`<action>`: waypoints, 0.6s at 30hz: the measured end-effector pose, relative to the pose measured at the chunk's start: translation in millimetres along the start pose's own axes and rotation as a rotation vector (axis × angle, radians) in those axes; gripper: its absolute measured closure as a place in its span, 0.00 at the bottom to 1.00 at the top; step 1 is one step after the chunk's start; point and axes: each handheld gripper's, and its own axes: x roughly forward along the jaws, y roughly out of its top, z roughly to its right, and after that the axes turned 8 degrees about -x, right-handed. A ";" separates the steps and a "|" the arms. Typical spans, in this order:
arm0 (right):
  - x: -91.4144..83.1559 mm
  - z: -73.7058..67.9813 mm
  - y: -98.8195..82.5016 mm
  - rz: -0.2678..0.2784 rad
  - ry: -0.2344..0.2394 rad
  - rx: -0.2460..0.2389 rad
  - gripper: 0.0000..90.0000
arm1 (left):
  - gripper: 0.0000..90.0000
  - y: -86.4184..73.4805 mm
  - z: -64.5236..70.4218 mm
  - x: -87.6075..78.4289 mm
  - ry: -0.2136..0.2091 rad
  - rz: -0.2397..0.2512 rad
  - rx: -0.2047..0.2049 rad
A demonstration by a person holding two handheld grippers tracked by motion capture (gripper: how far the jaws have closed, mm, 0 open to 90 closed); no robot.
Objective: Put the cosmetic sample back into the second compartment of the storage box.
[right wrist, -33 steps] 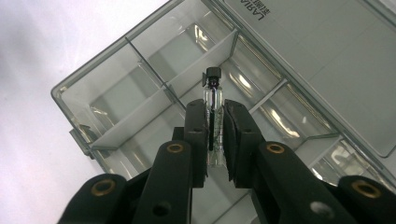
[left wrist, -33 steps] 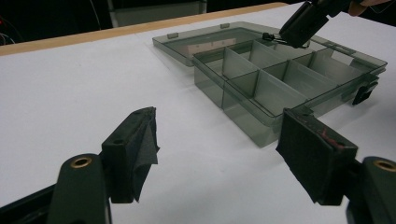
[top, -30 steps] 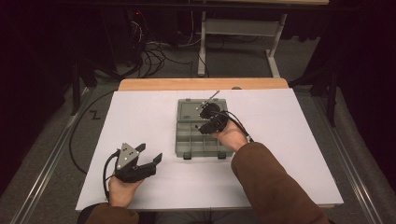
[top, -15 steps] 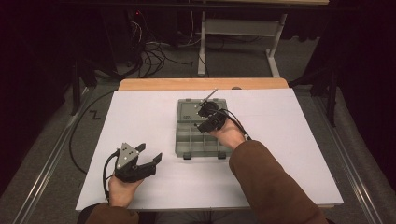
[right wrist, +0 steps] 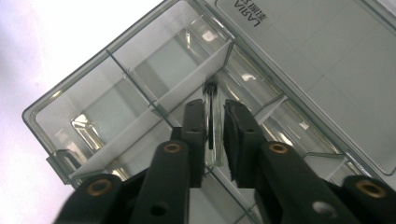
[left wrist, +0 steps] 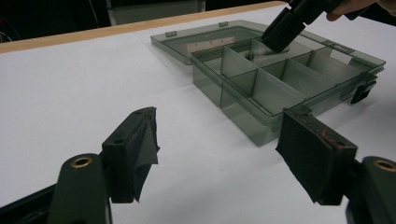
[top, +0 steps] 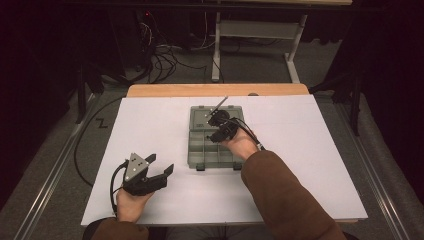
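Observation:
A smoky transparent compartment box (top: 200, 150) lies mid-table with its lid (top: 202, 116) folded flat behind it. My right gripper (top: 215, 124) points down into a rear compartment. In the right gripper view a thin clear divider strip (right wrist: 211, 100) stands upright between the pads of the right gripper (right wrist: 215, 121). Its jaws have just been opening, and a slim gap shows beside the strip. My left gripper (top: 161, 164) rests open near the table's front left, empty. Past its jaws (left wrist: 217, 149) lie the box (left wrist: 243, 105) and the right gripper (left wrist: 285, 32).
The white tabletop (top: 320, 150) has a wooden strip (top: 215, 90) along its far edge. Several fixed partitions (right wrist: 187, 79) split the box into compartments. Cables and a desk frame (top: 250, 30) stand on the floor beyond the table.
The right hand has edged slightly over the box. The left gripper has kept still.

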 end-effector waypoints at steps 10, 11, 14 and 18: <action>-5.4 2.0 -11.4 0.007 0.003 0.015 0.87 | 0.32 -0.3 -0.8 1.9 0.002 -0.005 -0.006; -5.8 2.4 -12.6 0.004 0.002 0.018 0.87 | 0.32 -0.5 -0.8 2.3 0.003 -0.006 -0.006; -7.7 5.2 -16.0 0.007 0.002 0.022 0.88 | 0.32 -1.1 -1.0 3.8 0.002 -0.011 -0.007; -12.4 8.3 -19.7 0.016 0.002 0.025 0.88 | 0.33 -1.1 -0.9 5.0 0.001 -0.009 -0.011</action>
